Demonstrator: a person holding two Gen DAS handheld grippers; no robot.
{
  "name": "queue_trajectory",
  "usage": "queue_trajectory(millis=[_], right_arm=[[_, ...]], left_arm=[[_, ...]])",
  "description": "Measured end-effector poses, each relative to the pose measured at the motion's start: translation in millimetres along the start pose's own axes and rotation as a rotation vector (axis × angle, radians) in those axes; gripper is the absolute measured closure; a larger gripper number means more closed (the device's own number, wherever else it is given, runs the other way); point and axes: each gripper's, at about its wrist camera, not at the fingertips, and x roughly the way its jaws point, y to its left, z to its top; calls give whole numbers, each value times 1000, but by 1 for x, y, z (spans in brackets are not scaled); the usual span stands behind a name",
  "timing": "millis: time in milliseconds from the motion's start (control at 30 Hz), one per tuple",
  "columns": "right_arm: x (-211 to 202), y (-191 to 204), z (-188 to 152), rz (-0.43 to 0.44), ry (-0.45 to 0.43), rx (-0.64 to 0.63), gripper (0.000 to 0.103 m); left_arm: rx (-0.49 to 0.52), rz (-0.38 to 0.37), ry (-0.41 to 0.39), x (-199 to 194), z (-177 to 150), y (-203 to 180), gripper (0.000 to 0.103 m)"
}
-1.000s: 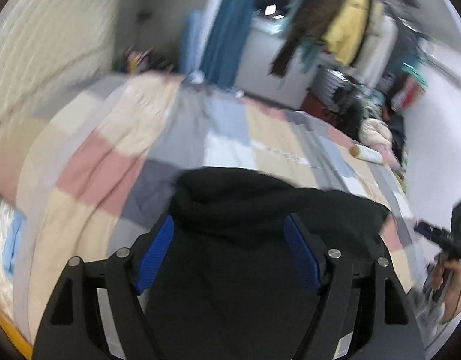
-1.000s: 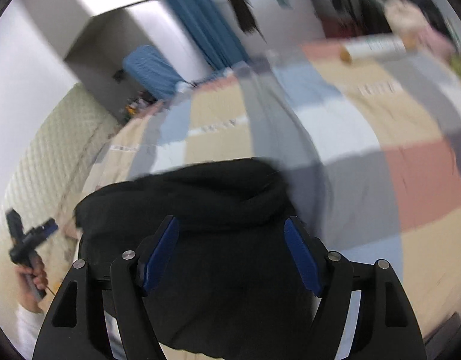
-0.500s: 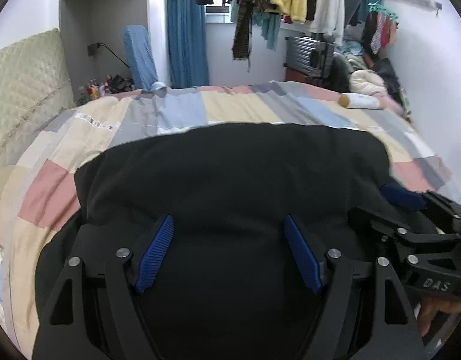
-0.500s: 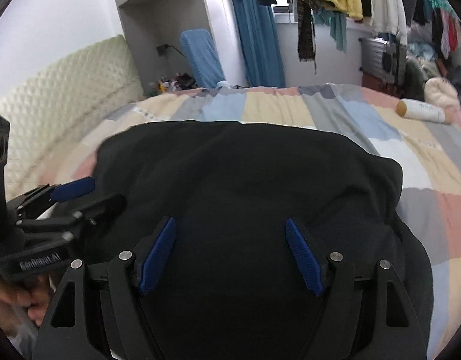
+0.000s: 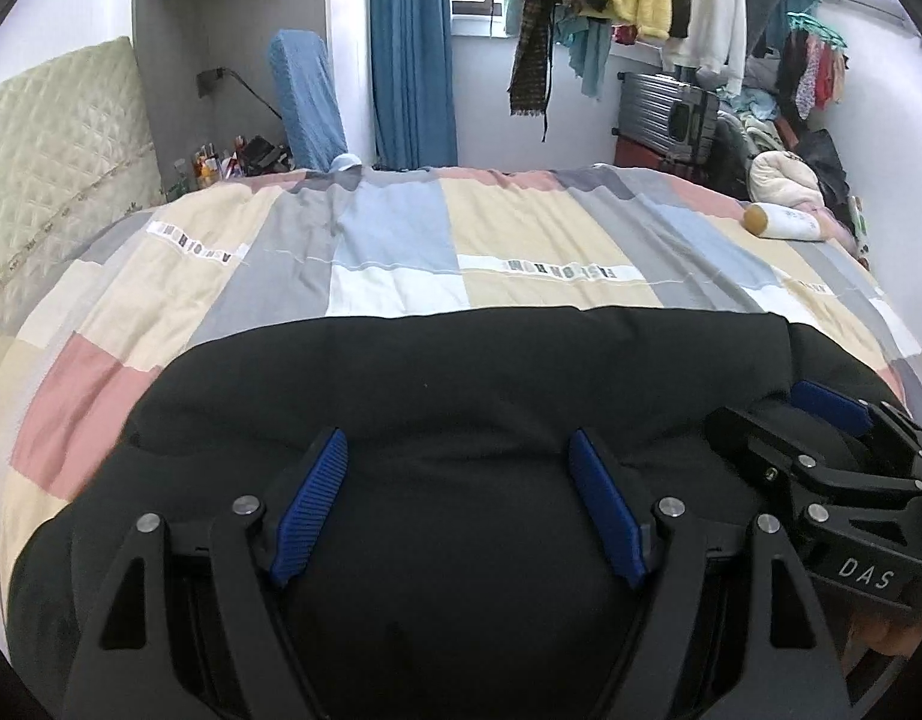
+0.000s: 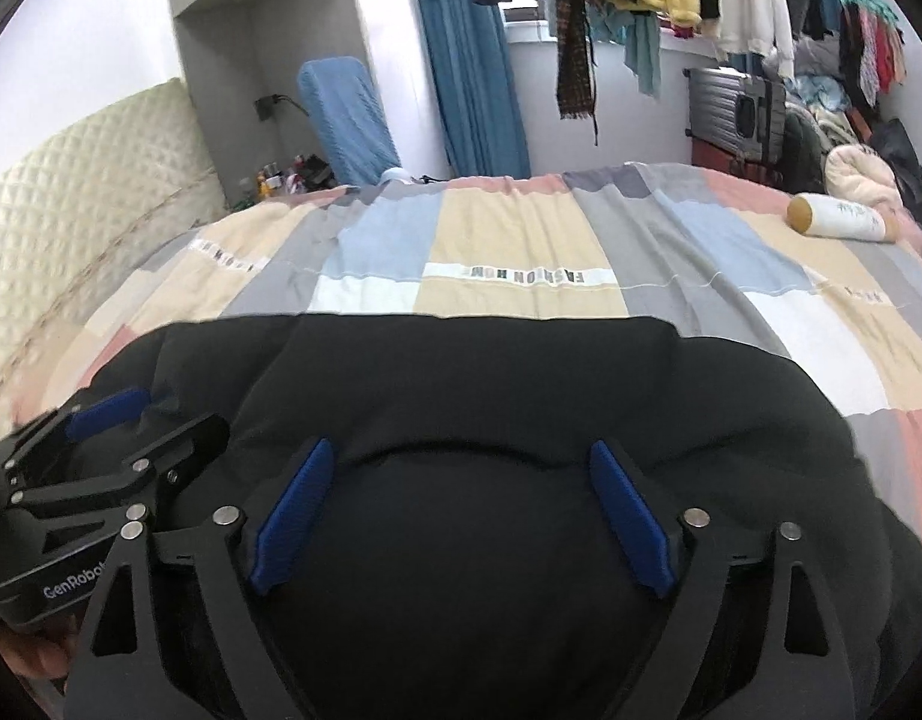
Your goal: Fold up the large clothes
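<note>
On the patchwork bedspread [image 5: 395, 240] lettered "FASHION HOME" lies the black garment [image 5: 461, 372], the "GenRobot"-marked left gripper [image 5: 458, 501] and "DAS"-marked right gripper [image 6: 461, 516] over it, fingers spread open, clamping nothing.

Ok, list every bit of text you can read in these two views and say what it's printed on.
"DAS" - white letters on the black body of the right tool, seen from the left wrist view.
"GenRobot" - white letters, cut off at the end, on the black body of the left tool, seen from the right wrist view.
"FASHION HOME" - upside down, on a white strip of the pastel patchwork bedspread.
The print on the white cylindrical bottle is too small to read.
</note>
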Motion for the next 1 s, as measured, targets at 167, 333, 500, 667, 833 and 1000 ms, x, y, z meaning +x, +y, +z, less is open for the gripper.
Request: queue_trajectory(millis=[167, 333, 500, 667, 833, 1000], right_arm=[[17, -7, 4, -1, -1, -6, 7], [20, -12, 3, -10, -3, -30, 7], [14, -28, -2, -40, -1, -50, 7], [6, -58, -8, -78, -2, -30, 5], [1, -90, -14, -99, 14, 28, 3], [-4, -109, -21, -98, 25, 40, 3]], left_arm=[[-24, 9, 10, 12, 4, 12, 26], [-56, 26, 17, 14, 2, 33, 26], [-77, 77, 21, 12, -5, 61, 26], [-104, 109, 40, 11, -15, 92, 25], [-113, 138, 53, 10, -26, 115, 25], [-124, 147, 63, 8, -37, 136, 25]])
